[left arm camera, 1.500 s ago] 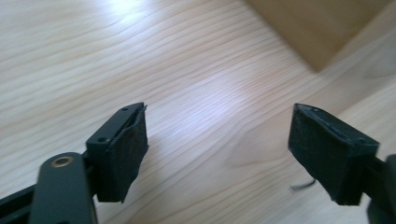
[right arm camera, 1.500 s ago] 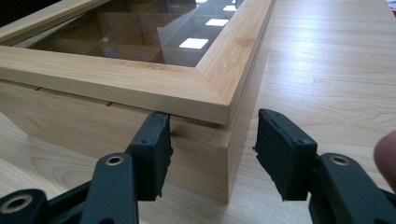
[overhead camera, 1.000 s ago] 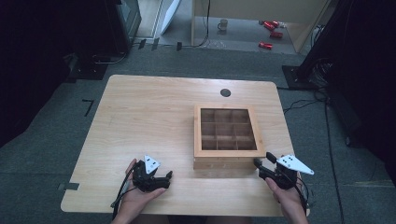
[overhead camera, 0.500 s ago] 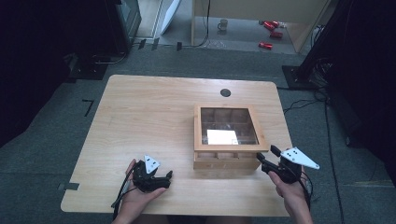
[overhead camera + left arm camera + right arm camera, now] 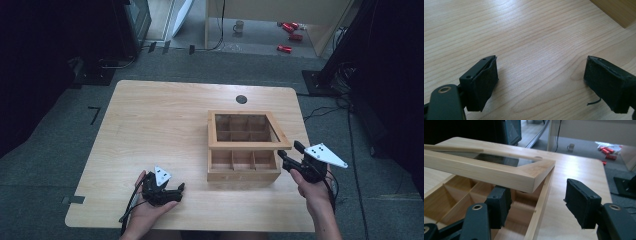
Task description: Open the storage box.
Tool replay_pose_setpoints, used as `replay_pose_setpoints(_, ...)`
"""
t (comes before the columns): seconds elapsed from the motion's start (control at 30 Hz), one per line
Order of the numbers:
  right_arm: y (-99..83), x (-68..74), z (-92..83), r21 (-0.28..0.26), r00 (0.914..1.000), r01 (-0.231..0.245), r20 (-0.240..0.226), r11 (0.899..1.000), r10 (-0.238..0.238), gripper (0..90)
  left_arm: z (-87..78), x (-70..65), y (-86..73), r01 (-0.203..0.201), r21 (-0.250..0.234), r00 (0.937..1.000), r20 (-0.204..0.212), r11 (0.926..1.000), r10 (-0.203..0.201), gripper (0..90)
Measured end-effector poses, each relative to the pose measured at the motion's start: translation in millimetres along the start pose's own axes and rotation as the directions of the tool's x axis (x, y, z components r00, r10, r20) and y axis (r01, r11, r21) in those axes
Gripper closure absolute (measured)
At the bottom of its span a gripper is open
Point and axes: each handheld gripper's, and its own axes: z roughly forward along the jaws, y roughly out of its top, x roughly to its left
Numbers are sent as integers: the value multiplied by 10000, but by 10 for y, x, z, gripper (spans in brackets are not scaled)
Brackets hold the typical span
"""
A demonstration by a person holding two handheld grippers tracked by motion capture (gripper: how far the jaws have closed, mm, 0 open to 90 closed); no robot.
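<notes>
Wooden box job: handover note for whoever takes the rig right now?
Right tool: jaws apart and just been opening, one jaw under the raised lid at its front right corner, propping it; not clamped.
Left tool: open, resting on the table, nothing between its jaws.
Wooden box: right of table centre, compartments look empty.
Done: lid partly lifted.
Left: probably swing it fully open.

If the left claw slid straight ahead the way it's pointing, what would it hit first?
Probably the wooden box. The left claw lies low on the table, aimed toward the box's near corner, with bare wood between. Depth is unclear, so it might just slip past the corner.
</notes>
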Motion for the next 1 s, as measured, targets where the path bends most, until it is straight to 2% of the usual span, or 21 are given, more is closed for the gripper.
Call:
replay_pose_setpoints(0.2, 190, -4, 33, -175, 9990, 416, 176, 9990, -413, 385, 0, 1, 0, 12, -6, 10000, 23, 10000, -12, 124)
replay_pose_setpoints(0.57, 323, -29, 132, -313, 9979, 571, 328, 9979, -561, 386, 0, 5, 4, -57, 9, 10000, 34, 10000, 57, 125)
replay_pose_setpoints(1.0, 531, -81, 284, -829, 9997, -12, 237, 9966, 31, 393, 0, 5, 3, -123, -4, 9999, 109, 9999, 123, 128)
